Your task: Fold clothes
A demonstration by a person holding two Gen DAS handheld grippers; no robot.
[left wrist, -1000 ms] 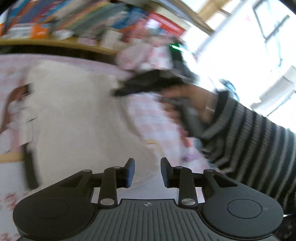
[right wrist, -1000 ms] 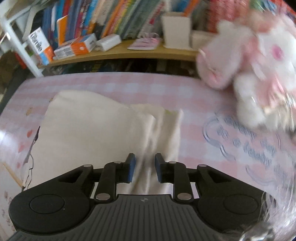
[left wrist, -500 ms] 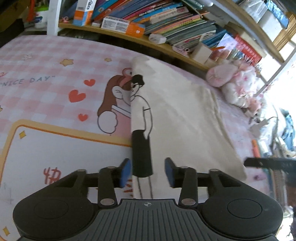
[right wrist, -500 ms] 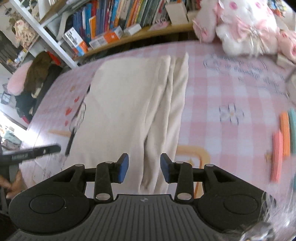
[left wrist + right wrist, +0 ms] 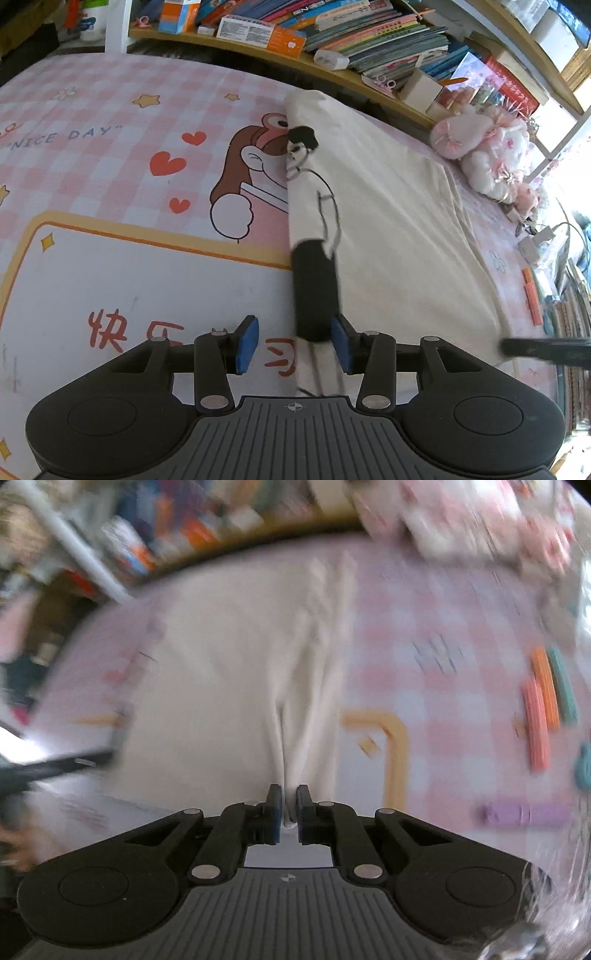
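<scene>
A cream shirt (image 5: 399,229) lies spread on the pink checked mat (image 5: 110,110), folded lengthwise so its left edge runs straight toward the shelf (image 5: 258,48) of books at the back. Along that fold the print shows: a drawn figure with dark hair, white top and black trousers. The left gripper (image 5: 294,345) hangs low over the near end of that edge with its blue pads (image 5: 246,343) spread; the edge and the black part of the print lie between them, the right pad just beside the cloth, the left pad well clear of it, so nothing is pinched there. On the other side, the right gripper (image 5: 289,814) is closing its jaws on the shirt's right edge (image 5: 295,738); a ridge of cream cloth rises into the narrow gap between the pads and looks nipped there, with creases running away from it up the shirt. That view is blurred. Pink plush toys (image 5: 491,158) sit at the far right corner of the mat, and a few coloured sticks (image 5: 543,701) lie on the mat right of the shirt.
</scene>
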